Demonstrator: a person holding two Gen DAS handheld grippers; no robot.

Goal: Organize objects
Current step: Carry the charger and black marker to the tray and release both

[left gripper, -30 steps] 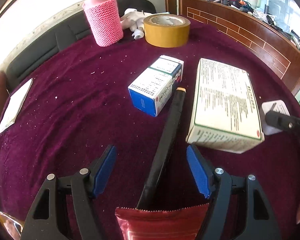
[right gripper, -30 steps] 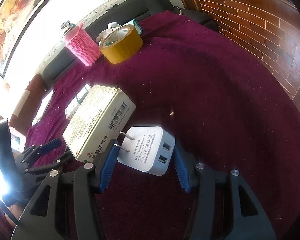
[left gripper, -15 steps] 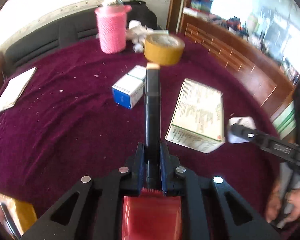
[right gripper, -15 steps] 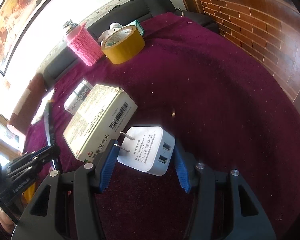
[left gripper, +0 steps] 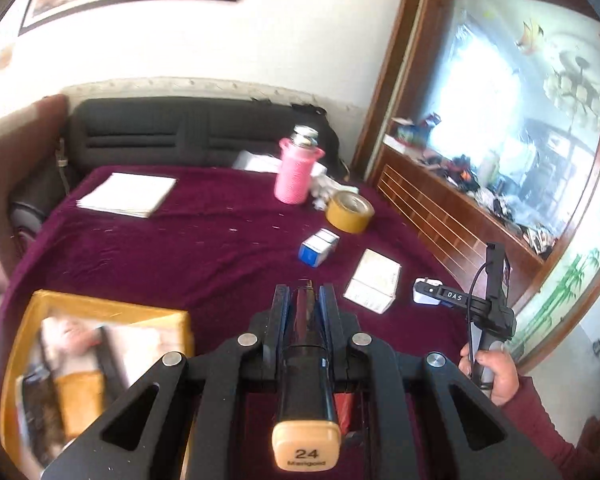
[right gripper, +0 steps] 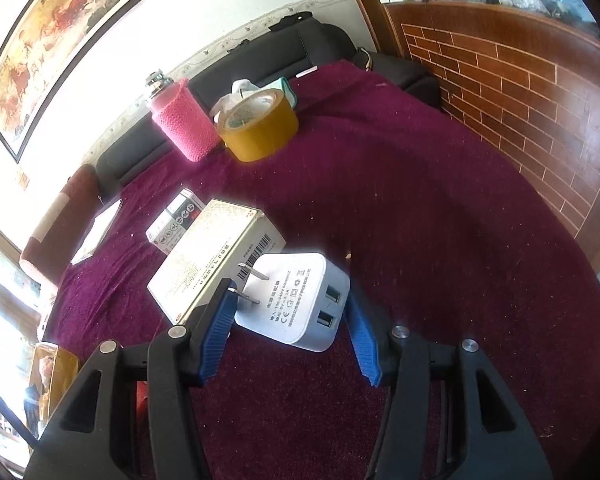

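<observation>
Left tongs [left gripper: 304, 304]: we hold them clamped on the black marker [left gripper: 306, 364].
Right tongs [right gripper: 290, 322]: we hold them spread, white charger [right gripper: 294, 300] lying between.
Beyond the charger: cream box [right gripper: 216, 260].

left wrist: high, overlooking table [left gripper: 148, 256] | right wrist: low, close (both catch tape roll [left gripper: 349, 212])

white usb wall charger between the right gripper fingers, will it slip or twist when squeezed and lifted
The white two-port USB wall charger looks like smooth, rigid plastic, so it probably won't deform, though its rounded corners may slide on the pads. It lies skewed between the open right gripper fingers, so closing may rotate it first. The left blue pad sits near the metal prongs, so it may catch them.
</observation>
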